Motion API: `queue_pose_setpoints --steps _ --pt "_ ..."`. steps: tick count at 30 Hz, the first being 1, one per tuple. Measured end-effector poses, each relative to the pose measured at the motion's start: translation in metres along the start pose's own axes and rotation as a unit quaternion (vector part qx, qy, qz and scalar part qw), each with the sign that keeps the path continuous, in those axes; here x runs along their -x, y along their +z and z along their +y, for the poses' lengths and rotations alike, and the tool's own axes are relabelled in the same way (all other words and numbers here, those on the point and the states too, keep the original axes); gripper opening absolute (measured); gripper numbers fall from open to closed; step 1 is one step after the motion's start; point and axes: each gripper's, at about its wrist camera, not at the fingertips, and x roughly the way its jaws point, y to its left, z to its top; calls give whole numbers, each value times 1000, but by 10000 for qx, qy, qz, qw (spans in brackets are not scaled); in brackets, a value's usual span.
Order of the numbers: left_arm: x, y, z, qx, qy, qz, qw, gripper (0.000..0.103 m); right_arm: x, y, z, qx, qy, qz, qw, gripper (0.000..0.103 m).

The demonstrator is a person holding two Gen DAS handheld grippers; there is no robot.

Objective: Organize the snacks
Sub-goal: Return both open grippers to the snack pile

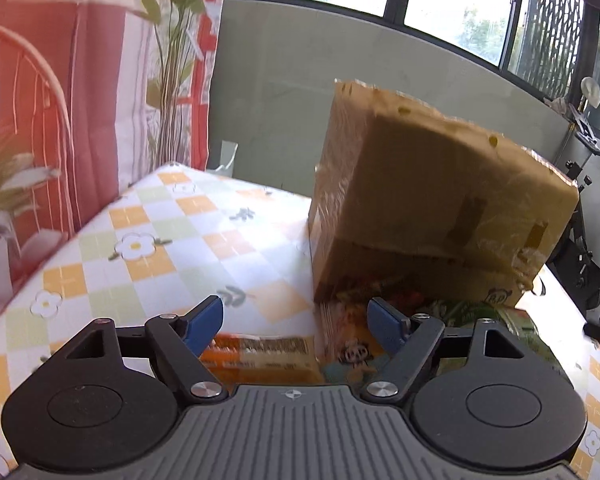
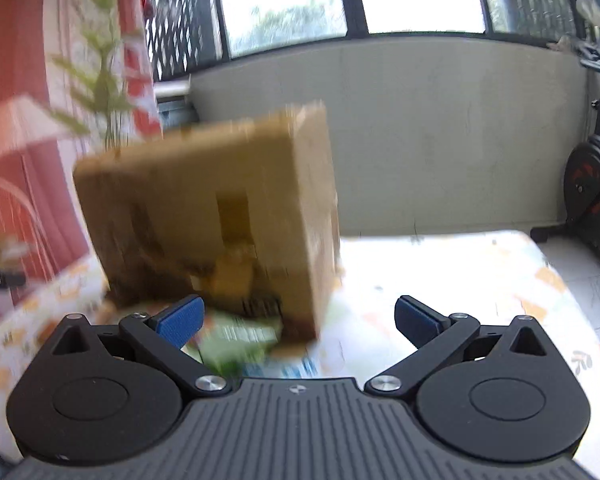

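cardboard box point(image 1: 432, 208) | brown, tilted | over snack packets point(image 1: 260, 354) | on table

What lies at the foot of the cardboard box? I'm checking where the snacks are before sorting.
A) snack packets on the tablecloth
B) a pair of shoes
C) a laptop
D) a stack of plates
A: colourful snack packets lie on the checked tablecloth right at the base of the cardboard box.
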Motion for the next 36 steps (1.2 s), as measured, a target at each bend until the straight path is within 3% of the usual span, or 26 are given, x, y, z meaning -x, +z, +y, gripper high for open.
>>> queue_pose_setpoints --steps 4,10,13,18,22,26,36 --pt "-4 -9 -4 103 68 112 9999 81 -6 -27 6 452 -288 366 9979 99" --pt "-8 -20 -6 160 194 325 9992 77 -9 -61 10 512 -103 928 9943 87" --pt "-10 -21 -6 183 204 390 9989 77 -7 -69 15 614 -5 1004 9931 78" --pt "-10 -24 -7 155 226 451 9986 77 -10 -70 13 563 -41 1192 9913 66" --pt "-11 -26 -8 149 263 478 9984 77 -11 -61 9 517 -144 1024 9933 62" --pt "-13 -26 -8 168 258 511 9982 76 -26 -52 7 727 -275 1196 9898 38" --pt "-16 -29 -6 227 350 553 9976 76 -61 -36 9 993 -192 1340 9858 36"
